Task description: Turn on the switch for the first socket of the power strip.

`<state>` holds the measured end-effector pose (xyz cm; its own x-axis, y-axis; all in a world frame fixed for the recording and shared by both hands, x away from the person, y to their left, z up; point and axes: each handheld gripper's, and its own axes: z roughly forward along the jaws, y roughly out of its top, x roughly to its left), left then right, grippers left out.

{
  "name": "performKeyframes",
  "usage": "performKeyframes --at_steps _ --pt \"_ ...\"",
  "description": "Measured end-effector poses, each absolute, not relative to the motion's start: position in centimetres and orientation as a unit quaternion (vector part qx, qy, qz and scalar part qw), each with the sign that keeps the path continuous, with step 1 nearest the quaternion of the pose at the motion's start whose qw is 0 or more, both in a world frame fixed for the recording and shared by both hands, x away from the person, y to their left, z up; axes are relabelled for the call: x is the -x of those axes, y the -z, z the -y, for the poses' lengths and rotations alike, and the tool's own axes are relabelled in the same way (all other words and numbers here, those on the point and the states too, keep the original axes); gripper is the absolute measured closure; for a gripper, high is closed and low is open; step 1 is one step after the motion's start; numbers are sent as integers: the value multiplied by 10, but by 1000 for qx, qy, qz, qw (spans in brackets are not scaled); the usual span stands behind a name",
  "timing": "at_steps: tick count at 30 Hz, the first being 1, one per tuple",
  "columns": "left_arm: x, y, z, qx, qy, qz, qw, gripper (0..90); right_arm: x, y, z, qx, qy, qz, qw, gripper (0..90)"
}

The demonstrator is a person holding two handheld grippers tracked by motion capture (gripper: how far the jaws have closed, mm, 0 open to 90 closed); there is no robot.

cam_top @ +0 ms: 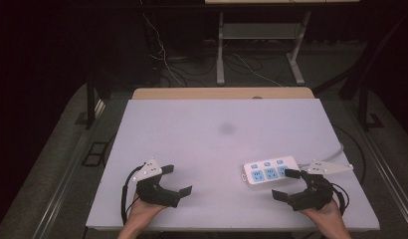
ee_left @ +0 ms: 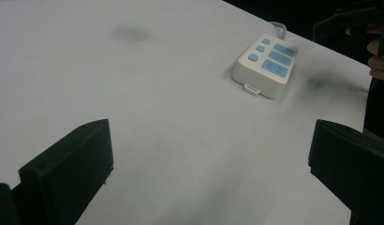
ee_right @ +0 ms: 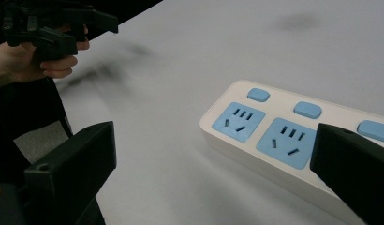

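High view puts the power strip (cam_top: 269, 170) flat on the white counter (cam_top: 202, 149), toward its near right part, sockets up, with its pale cord (cam_top: 336, 151) running off past the right edge. It is a white bar with three blue sockets and three blue switches along one long side.

The right tongs (cam_top: 286, 183) stand just beside it, spread wide: one jaw reaches over the near end of the strip by the outermost socket, the other hangs over bare counter nearer the person. From the right gripper view, neither jaw seems to press on the strip yet, though I cannot be sure of contact under the far jaw.

The work in hand looks like taking hold of the strip. To do that well, I would bring the jaws across the narrow width, one on each long side, low enough to catch the side walls and not the rounded top edge, and clear of the switches. Closing slowly should keep the light body from skating away, and the cord may tug it as it lifts.

The right hand (cam_top: 325, 214) comes in from the bottom edge, wrist low, tongs pointing left and forward. The left tongs (cam_top: 182, 180) sit well apart at the near left, jaws also wide and empty, aimed across the counter toward the strip.
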<state>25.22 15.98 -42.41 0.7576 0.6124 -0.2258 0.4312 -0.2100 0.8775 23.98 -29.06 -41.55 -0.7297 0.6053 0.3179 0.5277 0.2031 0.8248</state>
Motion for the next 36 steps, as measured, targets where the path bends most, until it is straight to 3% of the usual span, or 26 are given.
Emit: performKeyframes --at_steps 36 --pt "-252 424 -160 -778 -85 -331 526 0 -236 415 291 -368 -506 -780 32 2"
